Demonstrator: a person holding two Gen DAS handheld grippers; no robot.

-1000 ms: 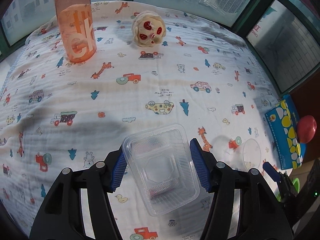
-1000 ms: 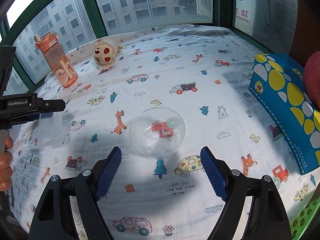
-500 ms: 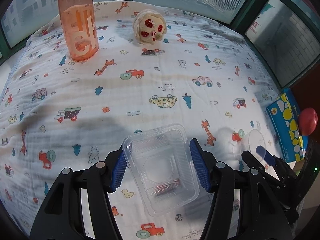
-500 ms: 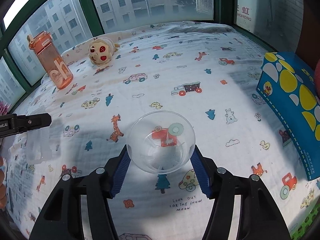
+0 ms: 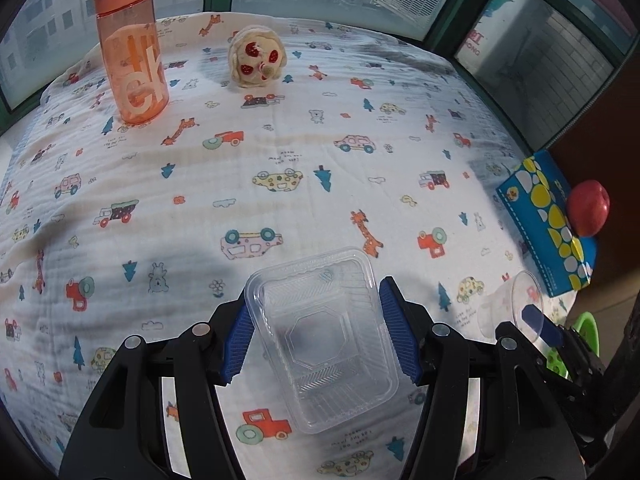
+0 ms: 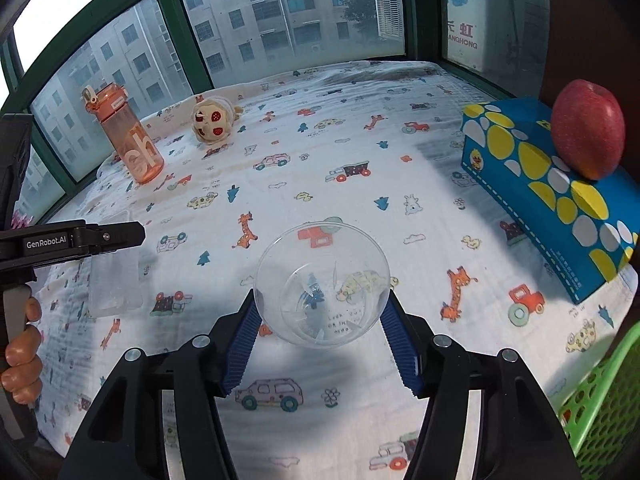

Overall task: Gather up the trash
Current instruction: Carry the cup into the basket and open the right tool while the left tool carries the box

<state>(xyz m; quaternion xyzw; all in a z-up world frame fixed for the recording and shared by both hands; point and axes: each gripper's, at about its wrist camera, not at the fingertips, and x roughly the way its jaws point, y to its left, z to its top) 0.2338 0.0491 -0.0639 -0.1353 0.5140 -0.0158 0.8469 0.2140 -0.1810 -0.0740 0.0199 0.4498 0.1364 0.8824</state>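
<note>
Left wrist view: left gripper (image 5: 320,330) clenched on a clear rectangular plastic food tray (image 5: 322,330), blue pads against both long sides, tray held above the white cartoon-print cloth (image 5: 280,140). Orange translucent water bottle (image 5: 128,46) at 11 o'clock, cream plush toy (image 5: 256,58) at 12. Right wrist view: right gripper (image 6: 321,330) clamped on a clear round plastic cup (image 6: 322,284). Blue-and-yellow tissue box (image 6: 548,196) at 2 o'clock, red apple (image 6: 588,134) resting on it. Green perforated basket (image 6: 600,404) at 4 o'clock.

orange bottle (image 5: 130,46), plush toy (image 5: 256,58), apple (image 6: 587,129) atop blue box (image 6: 548,184)
</note>
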